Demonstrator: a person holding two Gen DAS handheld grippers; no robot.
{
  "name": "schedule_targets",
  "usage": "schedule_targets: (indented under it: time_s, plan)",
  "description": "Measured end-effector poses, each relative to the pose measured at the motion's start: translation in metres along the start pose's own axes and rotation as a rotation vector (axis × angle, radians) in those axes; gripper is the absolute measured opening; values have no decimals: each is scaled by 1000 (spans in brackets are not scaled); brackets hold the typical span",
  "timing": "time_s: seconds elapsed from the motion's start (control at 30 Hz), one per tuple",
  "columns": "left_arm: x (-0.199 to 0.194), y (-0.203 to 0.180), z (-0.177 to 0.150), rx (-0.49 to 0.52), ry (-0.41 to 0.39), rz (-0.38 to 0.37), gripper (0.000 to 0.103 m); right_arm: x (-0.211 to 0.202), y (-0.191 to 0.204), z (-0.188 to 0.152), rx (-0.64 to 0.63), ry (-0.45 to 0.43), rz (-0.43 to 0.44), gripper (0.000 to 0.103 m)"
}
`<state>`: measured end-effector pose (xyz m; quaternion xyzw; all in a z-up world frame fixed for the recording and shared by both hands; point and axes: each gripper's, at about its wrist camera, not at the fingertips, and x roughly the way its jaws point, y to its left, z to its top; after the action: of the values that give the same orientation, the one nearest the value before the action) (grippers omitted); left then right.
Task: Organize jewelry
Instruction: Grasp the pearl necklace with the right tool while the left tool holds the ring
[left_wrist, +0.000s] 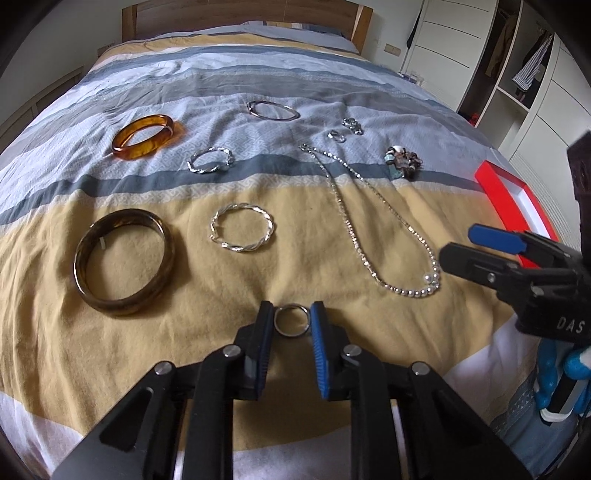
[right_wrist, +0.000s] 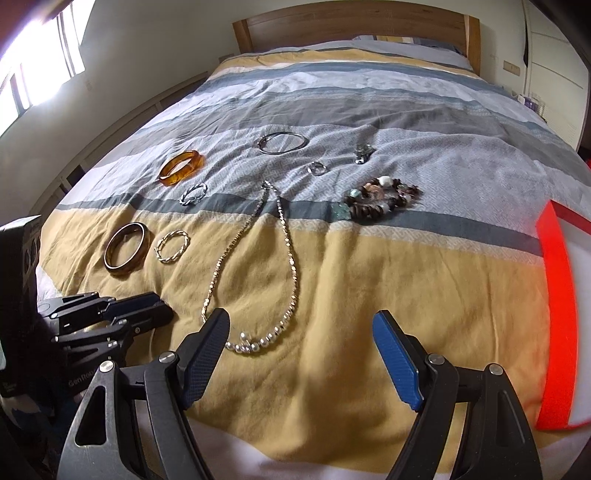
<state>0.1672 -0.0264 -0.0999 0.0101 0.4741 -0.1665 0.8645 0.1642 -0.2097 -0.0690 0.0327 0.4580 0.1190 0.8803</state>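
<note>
Jewelry lies spread on a striped bedspread (left_wrist: 295, 266). My left gripper (left_wrist: 291, 321) is shut on a small silver ring (left_wrist: 291, 320), its pads touching both sides. A silver bead necklace (left_wrist: 369, 221) (right_wrist: 258, 280) lies to the right. A dark brown bangle (left_wrist: 123, 260) (right_wrist: 126, 254), a twisted silver bracelet (left_wrist: 242, 228) (right_wrist: 171, 246), an amber bangle (left_wrist: 144, 136) (right_wrist: 182, 168) and a beaded cluster (left_wrist: 404, 162) (right_wrist: 380, 197) lie further off. My right gripper (right_wrist: 301, 328) is open and empty, hovering over the yellow stripe near the necklace's pearl end.
A red-rimmed box (left_wrist: 517, 206) (right_wrist: 557, 314) sits at the right bed edge. A thin silver hoop (left_wrist: 273, 110) (right_wrist: 282, 143), a smaller twisted bracelet (left_wrist: 209, 160) (right_wrist: 193, 193) and small rings (left_wrist: 337, 136) (right_wrist: 317, 168) lie further back. A wardrobe (left_wrist: 517, 74) stands right.
</note>
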Motion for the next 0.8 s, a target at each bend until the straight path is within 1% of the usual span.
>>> schedule_targets:
  time_s: [0.2,0.3,0.4,0.53,0.6,0.63,0.67,0.7,0.73,0.77,0.8]
  plan:
    - [-13,11,2,-35,-31,-1,19,16,20,18,-39,3,52,80]
    - [-22,21,4,-57,-53,1,19,28,28,28,-46,8,65,77]
    - [-28,28,5,-70,-64,2,19,45,32,37,-46,32,84,77]
    - [-31,33,6,-82,-73,-3,19,68,34,42,-36,74,68,78]
    - [-33,34,6,-88,-79,-5,19,73,36,39,-34,83,58,77]
    - [-34,34,7,-91,-81,-6,19,74,36,38,-34,83,52,72]
    - [-35,34,7,-93,-83,-8,19,74,37,36,-35,82,48,59]
    - [-36,34,8,-94,-87,-9,19,73,37,34,-36,82,47,52]
    - [-37,34,8,-95,-90,-10,19,72,36,33,-33,83,51,36]
    - [-39,33,8,-95,-93,-11,19,71,35,32,-25,85,56,17]
    - [-41,33,8,-95,-96,-12,19,69,34,31,-20,88,59,9]
